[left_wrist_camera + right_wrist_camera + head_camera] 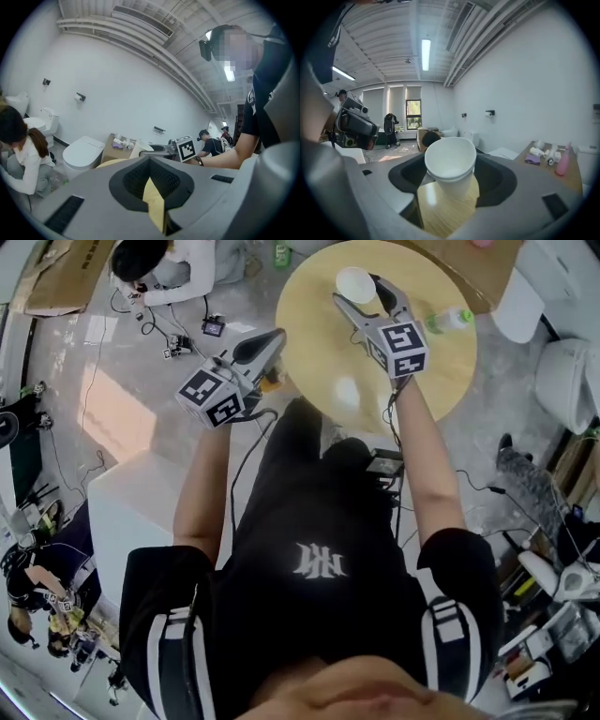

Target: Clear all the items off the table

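Between the jaws of the right hand-held gripper sat a white paper cup, with the pads pressed on its sides below the rim. Its mouth was tipped slightly toward that gripper's camera. The inside looked empty, and it seemed to hang just clear of the round wooden worktop, over the far part of the surface. A small plastic bottle with a green band lay on its side near the worktop's right edge, well apart from the cup. The left hand-held gripper was at the worktop's left edge with its jaws drawn together and nothing between them.

The step in hand was probably carrying the cup away. A paper wall buckles easily, so the squeeze should be only firm enough to stop it slipping. A slow, level carry would suit the tilted cup, which could rotate in the pads. The path off the worktop ought to stay away from the bottle, since a knock might roll it over the edge. That bottle would still need collecting, and the empty left gripper looked free for it.
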The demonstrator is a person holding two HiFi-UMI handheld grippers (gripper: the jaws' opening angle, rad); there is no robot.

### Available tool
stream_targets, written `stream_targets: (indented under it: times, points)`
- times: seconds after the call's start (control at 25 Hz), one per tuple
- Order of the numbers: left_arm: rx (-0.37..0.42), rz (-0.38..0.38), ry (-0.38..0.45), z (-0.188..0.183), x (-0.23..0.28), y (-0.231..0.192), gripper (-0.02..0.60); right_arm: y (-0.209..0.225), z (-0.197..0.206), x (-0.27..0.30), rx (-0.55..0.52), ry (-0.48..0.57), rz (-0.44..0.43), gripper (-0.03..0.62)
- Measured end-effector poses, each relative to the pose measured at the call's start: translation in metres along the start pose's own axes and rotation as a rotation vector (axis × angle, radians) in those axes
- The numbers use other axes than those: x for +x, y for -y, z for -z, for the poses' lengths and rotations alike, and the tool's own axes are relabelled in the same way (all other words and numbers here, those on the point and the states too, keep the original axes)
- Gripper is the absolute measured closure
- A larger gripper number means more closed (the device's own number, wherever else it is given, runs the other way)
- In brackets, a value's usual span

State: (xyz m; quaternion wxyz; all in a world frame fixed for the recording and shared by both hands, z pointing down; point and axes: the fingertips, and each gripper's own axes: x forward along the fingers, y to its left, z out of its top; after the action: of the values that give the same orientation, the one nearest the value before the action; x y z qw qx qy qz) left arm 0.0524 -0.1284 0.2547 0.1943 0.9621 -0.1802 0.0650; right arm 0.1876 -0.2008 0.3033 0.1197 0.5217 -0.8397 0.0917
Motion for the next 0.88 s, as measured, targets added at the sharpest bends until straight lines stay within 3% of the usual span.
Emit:
stream_targets:
  times: [0.32,0.52,0.72,0.88]
  points:
    - [0.0,-0.162,0.043,0.02,-0.096,0.043,0.569,-0.13,-0.04,-0.024,-0.071,0.086,-0.216,0.27]
    - [-0.036,-0.25,0.045,0.034,-0.149,0.036,0.569,-0.213,-0.044,-0.012,-0.062,0.089,-0.352,0.273]
    - [-0.077,-0.32,0.042,0.067,-0.218,-0.009,0.569,-0.305,-0.007,0.028,-0.023,0.024,-0.449,0.273]
    - [-0.103,-0.341,0.042,0.125,-0.246,-0.057,0.569,-0.353,0.065,0.072,-0.001,-0.035,-0.45,0.273]
